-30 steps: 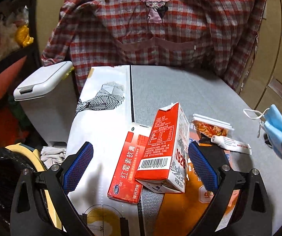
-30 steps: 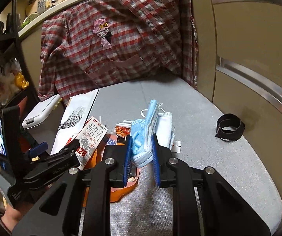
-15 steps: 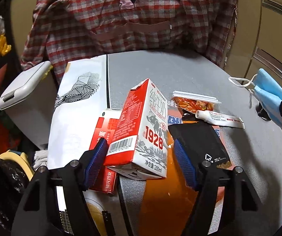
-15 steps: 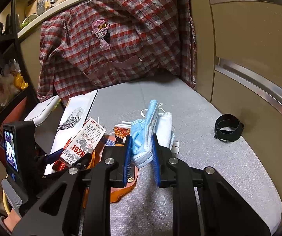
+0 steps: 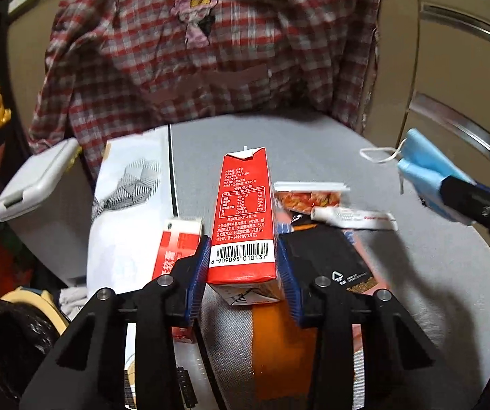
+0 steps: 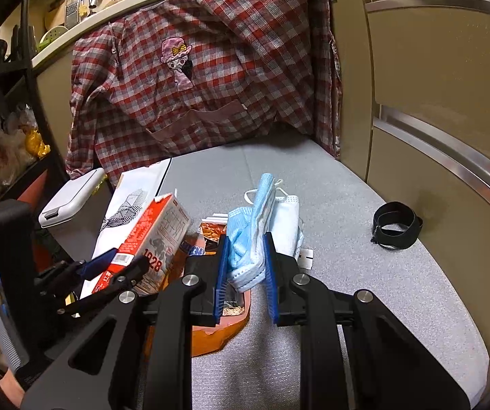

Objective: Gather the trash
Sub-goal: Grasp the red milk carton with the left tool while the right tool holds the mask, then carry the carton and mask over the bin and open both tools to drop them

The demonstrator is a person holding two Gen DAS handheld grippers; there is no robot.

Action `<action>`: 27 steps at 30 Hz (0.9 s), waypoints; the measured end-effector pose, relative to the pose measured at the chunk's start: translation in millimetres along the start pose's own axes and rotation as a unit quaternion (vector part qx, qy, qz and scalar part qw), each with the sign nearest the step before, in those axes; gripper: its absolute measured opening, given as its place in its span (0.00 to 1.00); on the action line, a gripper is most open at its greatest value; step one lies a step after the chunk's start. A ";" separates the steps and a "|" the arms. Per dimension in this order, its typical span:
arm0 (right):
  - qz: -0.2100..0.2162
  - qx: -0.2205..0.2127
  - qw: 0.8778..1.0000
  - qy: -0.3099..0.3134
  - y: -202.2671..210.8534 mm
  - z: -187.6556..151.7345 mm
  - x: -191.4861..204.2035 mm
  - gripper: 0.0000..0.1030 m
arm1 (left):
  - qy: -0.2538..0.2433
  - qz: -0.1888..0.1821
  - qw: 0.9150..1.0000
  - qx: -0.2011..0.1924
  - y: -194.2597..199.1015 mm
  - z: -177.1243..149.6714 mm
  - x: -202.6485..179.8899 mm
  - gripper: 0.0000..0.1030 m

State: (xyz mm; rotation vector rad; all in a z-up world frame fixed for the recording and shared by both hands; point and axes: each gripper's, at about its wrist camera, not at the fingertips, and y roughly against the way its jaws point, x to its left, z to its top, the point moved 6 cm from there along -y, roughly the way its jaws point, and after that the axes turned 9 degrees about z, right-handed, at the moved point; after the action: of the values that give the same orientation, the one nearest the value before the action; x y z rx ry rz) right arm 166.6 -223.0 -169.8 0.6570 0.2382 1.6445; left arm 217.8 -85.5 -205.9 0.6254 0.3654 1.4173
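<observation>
A red milk carton [image 5: 243,201] stands between the blue pads of my left gripper [image 5: 243,242], whose jaws are closing and press on both of its sides. From the right wrist view the carton [image 6: 156,232] leans to the left, its bottom end in the left gripper [image 6: 125,261]. Blue and white face masks [image 6: 255,212] hang bunched in my right gripper [image 6: 245,249], which is shut on them above the grey table [image 6: 364,290]. The masks [image 5: 422,164] also show at the right edge of the left wrist view.
On the table lie a flat red box [image 5: 176,249], a snack packet [image 5: 308,198], a small tube [image 5: 354,218], a black pouch [image 5: 323,256], orange packaging [image 5: 279,341] and a black strap [image 6: 397,225]. A white lidded bin [image 5: 33,184] and a black-lined bin [image 5: 12,335] stand left.
The left gripper's jaws have come together from wide apart onto the milk carton, which has turned its barcode side towards the camera. The right gripper with the masks has kept still.
</observation>
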 end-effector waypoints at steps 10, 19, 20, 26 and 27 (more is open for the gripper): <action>0.004 -0.009 1.000 0.006 10.7 3.0 7.4 0.19 | 0.016 0.007 1.000 -0.018 30.2 13.1 17.4 0.38; 0.021 -0.018 0.999 0.031 25.1 6.0 34.2 0.19 | 0.037 0.020 0.999 -0.028 69.6 17.9 47.0 0.38; 0.024 -0.018 0.999 0.033 25.9 6.0 38.2 0.19 | 0.038 0.024 0.999 -0.030 75.2 18.9 50.5 0.38; 0.055 -0.016 0.997 0.058 31.5 8.8 78.8 0.19 | 0.048 0.052 0.997 -0.034 106.2 22.6 84.9 0.38; 0.060 -0.016 0.996 0.063 32.7 9.2 87.5 0.19 | 0.050 0.057 0.997 -0.033 109.7 22.0 90.8 0.38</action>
State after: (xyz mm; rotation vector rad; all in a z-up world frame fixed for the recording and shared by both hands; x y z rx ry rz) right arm 139.7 -147.3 -121.1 0.5516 0.2669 1.8046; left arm 155.6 3.3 -110.9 0.5297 0.3654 1.5674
